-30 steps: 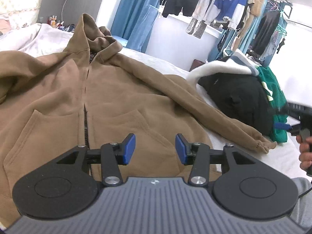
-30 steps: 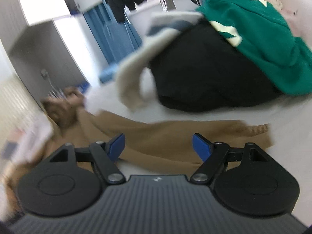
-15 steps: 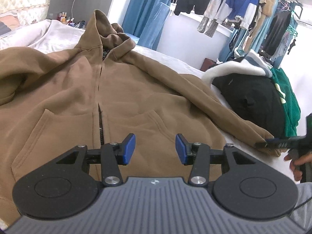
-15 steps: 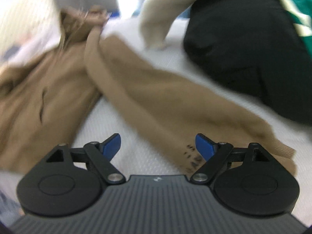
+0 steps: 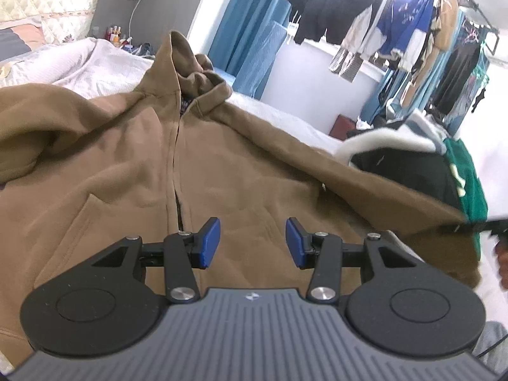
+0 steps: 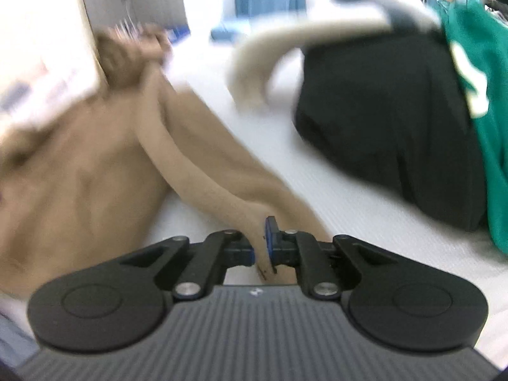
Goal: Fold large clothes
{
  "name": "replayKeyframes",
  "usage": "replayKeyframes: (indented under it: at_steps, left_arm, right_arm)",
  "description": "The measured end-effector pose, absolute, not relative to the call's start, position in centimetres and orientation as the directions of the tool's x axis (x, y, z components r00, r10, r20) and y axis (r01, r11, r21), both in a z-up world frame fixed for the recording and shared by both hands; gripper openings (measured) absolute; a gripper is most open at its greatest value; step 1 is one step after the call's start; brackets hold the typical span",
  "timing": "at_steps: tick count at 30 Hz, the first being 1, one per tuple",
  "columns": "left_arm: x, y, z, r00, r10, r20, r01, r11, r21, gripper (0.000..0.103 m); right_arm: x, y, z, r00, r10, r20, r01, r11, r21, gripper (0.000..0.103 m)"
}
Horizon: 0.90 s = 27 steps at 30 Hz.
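One brown hoodie [image 5: 133, 171]: right fingers [image 6: 270, 238] grip its sleeve [image 6: 216, 171], left fingers [image 5: 211, 243] open.

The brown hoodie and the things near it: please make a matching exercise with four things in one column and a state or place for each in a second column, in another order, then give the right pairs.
Things:
1. brown hoodie
2. hoodie sleeve
3. left gripper
4. black garment

States or places:
A. open, nothing between its pads
B. spread front side up on the bed, zip in the middle
C. piled beside a green garment
D. pinched near the cuff by the right gripper

Pairs: 1-B, 2-D, 3-A, 4-C
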<state>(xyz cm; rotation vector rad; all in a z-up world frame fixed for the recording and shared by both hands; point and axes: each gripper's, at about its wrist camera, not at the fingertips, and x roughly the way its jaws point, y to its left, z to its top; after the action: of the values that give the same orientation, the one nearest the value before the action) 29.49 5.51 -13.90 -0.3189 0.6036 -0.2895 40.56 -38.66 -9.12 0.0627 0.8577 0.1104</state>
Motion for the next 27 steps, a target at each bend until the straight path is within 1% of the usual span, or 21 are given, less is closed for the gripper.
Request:
replayKeyframes:
  at_steps: [3, 5, 9, 13, 16, 19, 24, 27]
  left_arm:
    - [29.1, 6.4, -13.2, 0.799, -0.359, -0.482, 0.168, 0.903, -0.395, 0.051]
    - [28.8, 7.2, -12.7, 0.807, -0.361, -0.466, 0.161, 0.895, -0.415, 0.051]
    - [28.1, 9.2, -11.7, 0.83, -0.358, -0.428, 0.145, 0.879, -0.455, 0.051]
    - [27.2, 12.0, -10.5, 0.863, -0.328, -0.384, 0.113, 0.867, -0.486, 0.051]
    - [26.3, 14.9, -9.6, 0.892, -0.292, -0.346, 0.076, 0.85, -0.521, 0.051]
    - [25.4, 18.3, -9.2, 0.918, -0.23, -0.324, 0.016, 0.836, -0.548, 0.051]
    - [24.7, 24.0, -9.7, 0.936, -0.141, -0.321, -0.094, 0.783, -0.615, 0.052]
    - [25.0, 26.5, -10.4, 0.938, -0.098, -0.334, -0.146, 0.76, -0.634, 0.052]
  right_arm:
    - [40.5, -37.3, -3.1, 0.688, 0.244, -0.684, -0.115, 0.967, 0.229, 0.009]
    - [40.5, -35.6, 0.6, 0.706, 0.306, -0.638, -0.147, 0.946, 0.29, 0.009]
    - [41.1, -29.8, 6.4, 0.723, 0.39, -0.57, -0.228, 0.914, 0.336, 0.009]
    - [42.8, -22.7, 8.5, 0.716, 0.443, -0.539, -0.3, 0.893, 0.335, 0.009]
    - [43.9, -17.5, 7.9, 0.716, 0.466, -0.519, -0.344, 0.883, 0.319, 0.009]
    - [45.5, -11.9, 5.1, 0.683, 0.502, -0.531, -0.378, 0.865, 0.331, 0.009]
    - [46.8, -2.6, -2.2, 0.64, 0.526, -0.561, -0.422, 0.85, 0.316, 0.009]
    - [47.5, 1.6, -7.1, 0.603, 0.538, -0.589, -0.41, 0.843, 0.349, 0.009]
